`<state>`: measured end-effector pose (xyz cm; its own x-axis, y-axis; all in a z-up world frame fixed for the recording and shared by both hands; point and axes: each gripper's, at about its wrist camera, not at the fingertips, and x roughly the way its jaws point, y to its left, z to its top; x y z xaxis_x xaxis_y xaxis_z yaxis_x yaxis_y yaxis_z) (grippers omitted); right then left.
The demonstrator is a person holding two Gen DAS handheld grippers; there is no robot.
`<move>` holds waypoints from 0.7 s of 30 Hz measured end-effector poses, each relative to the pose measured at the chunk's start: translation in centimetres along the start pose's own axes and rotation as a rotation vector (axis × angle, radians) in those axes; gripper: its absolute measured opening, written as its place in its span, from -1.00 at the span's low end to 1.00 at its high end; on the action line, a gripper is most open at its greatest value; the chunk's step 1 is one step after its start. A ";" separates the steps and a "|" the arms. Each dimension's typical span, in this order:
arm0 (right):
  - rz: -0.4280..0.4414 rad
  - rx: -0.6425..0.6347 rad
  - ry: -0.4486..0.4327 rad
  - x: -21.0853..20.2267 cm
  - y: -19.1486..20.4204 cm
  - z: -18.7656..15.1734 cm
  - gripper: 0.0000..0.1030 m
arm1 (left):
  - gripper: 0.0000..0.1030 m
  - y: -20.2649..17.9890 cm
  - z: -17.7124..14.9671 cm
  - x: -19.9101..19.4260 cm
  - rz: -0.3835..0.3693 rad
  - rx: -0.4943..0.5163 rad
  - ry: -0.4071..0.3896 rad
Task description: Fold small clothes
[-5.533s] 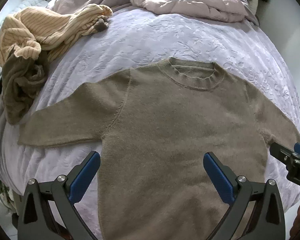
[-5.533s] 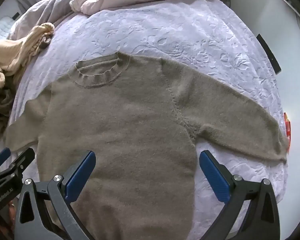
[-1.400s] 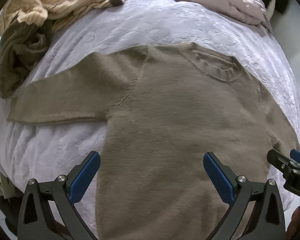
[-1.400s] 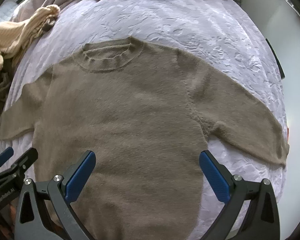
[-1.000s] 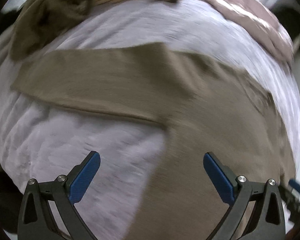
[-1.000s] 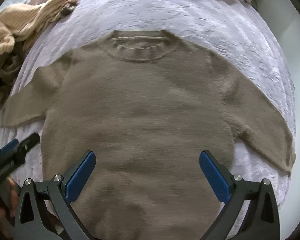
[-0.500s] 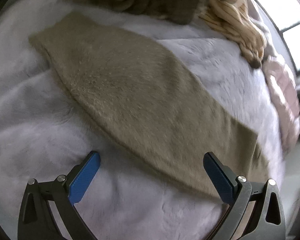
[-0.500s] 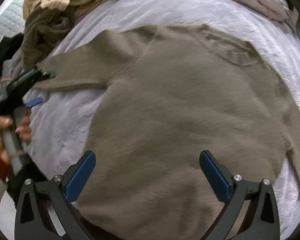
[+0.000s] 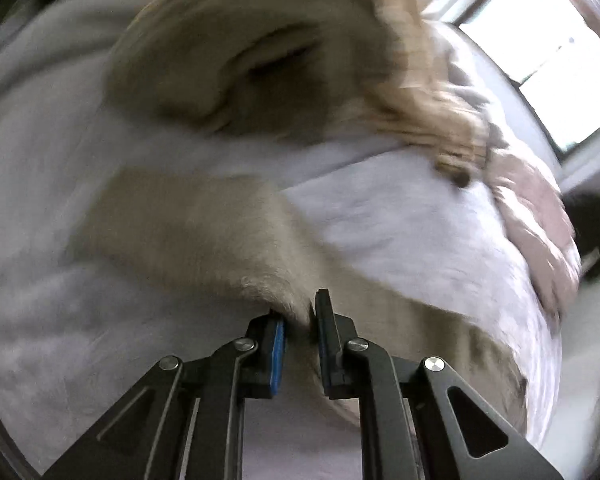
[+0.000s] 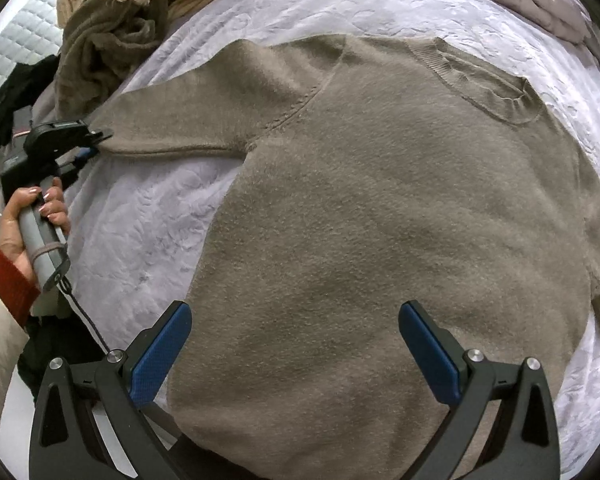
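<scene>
Now left gripper (image 9: 298, 330) pinching sweater (image 10: 380, 220) cuff, right gripper (image 10: 294, 350) spread

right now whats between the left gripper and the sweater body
In the right wrist view, the left gripper pinches the sleeve's cuff end; only that sleeve spans to the sweater body.

Left wrist view sits right at the sweater's cuff (image 9: 228, 248) (blurred); right wrist view overlooks the whole sweater (image 10: 380, 220), cuff included.

Taupe knit sweater (image 10: 380, 208) is lying flat on lavender quilted bedspread (image 10: 148, 216); heap of tan and olive clothes (image 10: 112, 20) is sitting behind its left sleeve (cuff pinched in left gripper (image 10: 94, 142)); right gripper (image 10: 294, 344) is hovering over hem.
</scene>
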<state>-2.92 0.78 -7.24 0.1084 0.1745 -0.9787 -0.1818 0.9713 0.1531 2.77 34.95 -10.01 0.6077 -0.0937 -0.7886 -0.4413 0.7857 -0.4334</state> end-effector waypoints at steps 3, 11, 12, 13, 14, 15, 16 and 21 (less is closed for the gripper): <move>0.005 0.021 -0.020 -0.5 -1.0 0.0 1.00 | -0.70 -5.2 -0.4 -1.9 -0.071 0.129 -0.040; -0.013 0.159 -0.079 -2.6 -7.0 -0.3 1.00 | -0.70 -22.9 -8.3 -2.3 -0.323 0.522 0.032; -0.018 0.193 -0.086 -2.9 -8.4 -0.6 1.00 | -0.70 -24.7 -9.7 -1.4 -0.342 0.554 0.063; -0.023 0.216 -0.091 -3.1 -9.4 -0.8 1.00 | -0.70 -26.4 -11.4 -0.4 -0.356 0.582 0.100; -0.029 0.243 -0.095 -3.3 -10.5 -1.1 1.00 | -0.70 -27.8 -13.0 0.6 -0.361 0.610 0.133; -0.038 0.277 -0.099 -3.5 -12.0 -1.5 1.00 | -0.70 -29.1 -14.9 1.8 -0.362 0.643 0.173; -0.044 0.300 -0.102 -3.7 -13.0 -1.8 1.00 | -0.70 -29.8 -16.1 2.4 -0.357 0.663 0.197; -0.088 0.412 -0.085 -3.4 -18.6 -3.6 1.00 | -0.69 -29.9 -21.3 3.9 -0.242 0.727 0.281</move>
<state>-3.47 -18.45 -7.23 0.1897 0.0844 -0.9782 0.2351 0.9634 0.1287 4.27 -1.97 -9.41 0.4000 -0.3859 -0.8313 0.2788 0.9153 -0.2907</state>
